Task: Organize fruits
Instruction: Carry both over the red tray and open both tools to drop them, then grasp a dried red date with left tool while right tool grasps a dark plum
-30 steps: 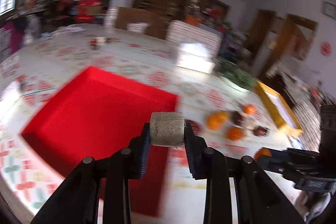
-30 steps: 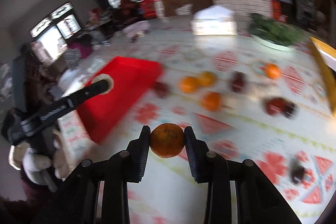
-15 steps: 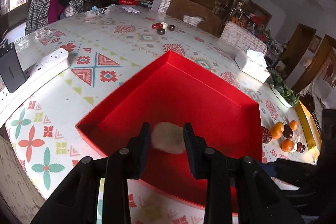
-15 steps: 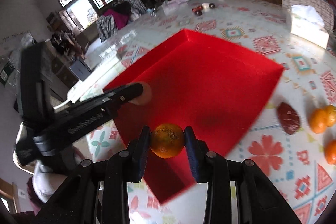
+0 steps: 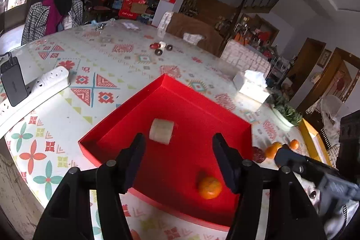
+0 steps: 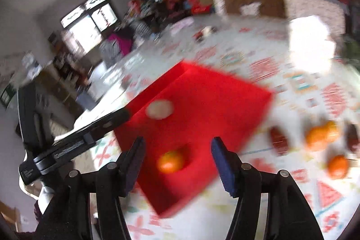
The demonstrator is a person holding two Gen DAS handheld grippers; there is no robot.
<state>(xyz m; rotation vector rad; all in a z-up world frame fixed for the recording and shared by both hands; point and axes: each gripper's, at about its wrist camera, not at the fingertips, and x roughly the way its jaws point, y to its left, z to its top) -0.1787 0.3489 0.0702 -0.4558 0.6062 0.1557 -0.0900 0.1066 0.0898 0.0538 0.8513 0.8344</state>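
A red tray (image 5: 126, 114) lies on the patterned table. A pale cylindrical fruit piece (image 5: 161, 131) and an orange (image 5: 210, 187) lie inside it; both show blurred in the right wrist view, the pale piece (image 6: 159, 109) and the orange (image 6: 171, 161) in the tray (image 6: 236, 100). My left gripper (image 5: 178, 150) is open and empty above the tray. My right gripper (image 6: 176, 154) is open and empty above the tray's near corner. Several oranges (image 6: 320, 135) and dark red fruits (image 6: 279, 138) lie on the table to the right of the tray.
A white power strip (image 5: 33, 93) and a dark adapter (image 5: 12, 82) lie at the table's left edge. A tissue box (image 5: 252, 84), a green plant dish (image 5: 286, 113) and a yellow tray (image 5: 312, 138) stand at the right. Small items (image 5: 162, 47) lie at the far side.
Both grippers have opened and let go: the pale piece and the orange now lie in the red tray. Both grippers have pulled back a little.
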